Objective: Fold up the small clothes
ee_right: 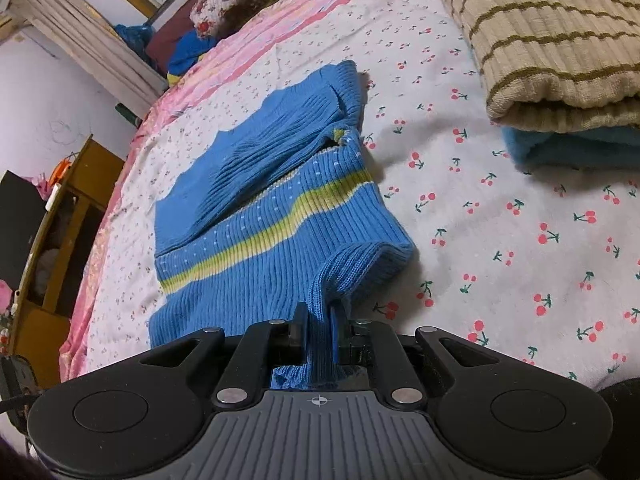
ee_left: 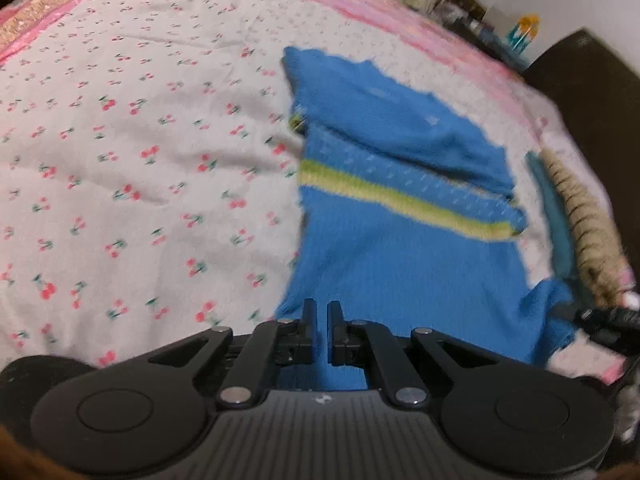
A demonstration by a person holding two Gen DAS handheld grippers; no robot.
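The sweater (ee_right: 260, 216) lies on the bed (ee_right: 500, 240), one sleeve folded across its chest. To the sweater's right sits a folded stack (ee_right: 560, 60); a cabinet (ee_right: 60, 232) stands left, off the bed.

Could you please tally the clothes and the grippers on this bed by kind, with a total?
Blue knitted sweater with a yellow-green stripe: 1
Folded beige striped garment: 1
Folded teal garment beneath it: 1
Grippers, left gripper and right gripper, each shut on the sweater's near hem: 2
Total: 5
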